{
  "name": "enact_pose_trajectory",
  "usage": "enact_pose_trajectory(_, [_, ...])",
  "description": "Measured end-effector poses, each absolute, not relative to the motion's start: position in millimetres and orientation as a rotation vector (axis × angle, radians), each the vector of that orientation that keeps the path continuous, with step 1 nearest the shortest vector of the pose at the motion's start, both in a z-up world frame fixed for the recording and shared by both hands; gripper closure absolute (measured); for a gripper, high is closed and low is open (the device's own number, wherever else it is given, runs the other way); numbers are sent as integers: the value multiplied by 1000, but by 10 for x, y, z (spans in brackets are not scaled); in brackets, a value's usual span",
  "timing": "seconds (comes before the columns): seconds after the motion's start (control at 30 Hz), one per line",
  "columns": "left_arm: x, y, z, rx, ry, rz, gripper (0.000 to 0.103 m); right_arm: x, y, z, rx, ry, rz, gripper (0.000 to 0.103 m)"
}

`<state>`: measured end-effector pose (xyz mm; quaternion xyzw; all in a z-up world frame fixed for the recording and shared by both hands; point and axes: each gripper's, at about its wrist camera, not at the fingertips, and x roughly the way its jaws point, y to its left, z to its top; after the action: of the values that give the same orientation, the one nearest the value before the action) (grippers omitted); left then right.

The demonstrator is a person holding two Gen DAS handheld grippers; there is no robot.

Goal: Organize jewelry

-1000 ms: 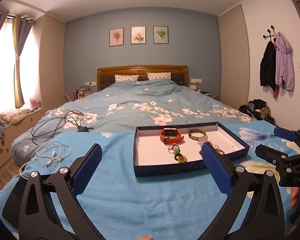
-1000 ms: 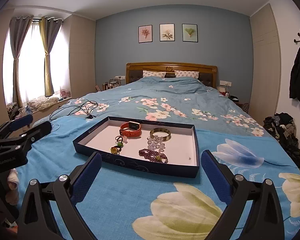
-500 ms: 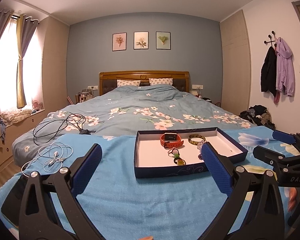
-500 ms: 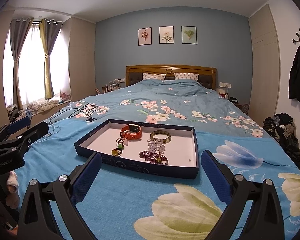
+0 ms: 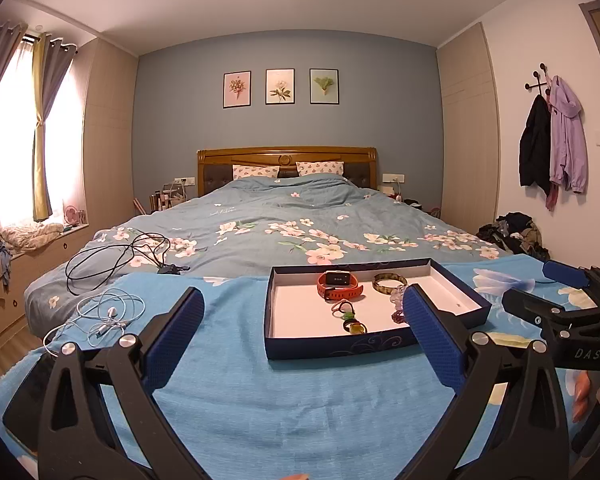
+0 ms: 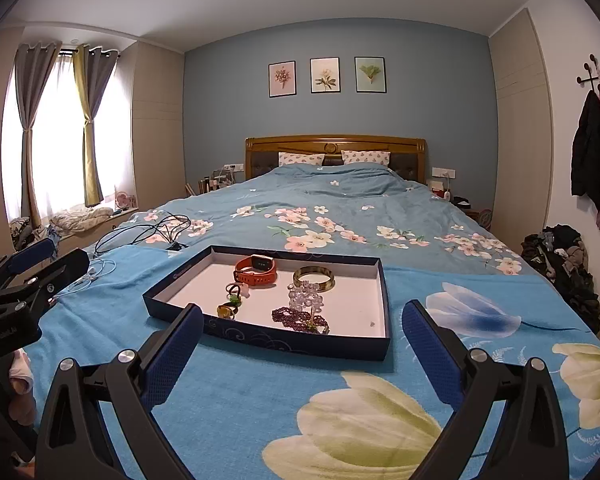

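A shallow navy box with a white floor lies on the blue blanket. In it lie an orange watch, a greenish bangle, small rings, clear beads and a purple bead bracelet. My left gripper hovers open in front of the box, nothing between its fingers. My right gripper is open too, just short of the box's near wall. Each gripper shows in the other's view: the right one, the left one.
White earphones and a black cable lie on the bed left of the box. A dark phone rests at the blanket's left edge. A clothes pile sits on the floor at right. A person's fingers show at the right.
Both views have tilted upward, so the box sits lower and slightly farther. Both grippers stay open and hold nothing.
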<state>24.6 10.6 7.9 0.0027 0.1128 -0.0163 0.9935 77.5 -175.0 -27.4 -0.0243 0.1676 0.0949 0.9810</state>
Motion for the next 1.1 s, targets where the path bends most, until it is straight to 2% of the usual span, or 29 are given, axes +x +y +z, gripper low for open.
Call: enact_pose_trajectory(1.1, [275,95,116,-18,231,-22,5,775,-1766,-253,-17,283,167,7])
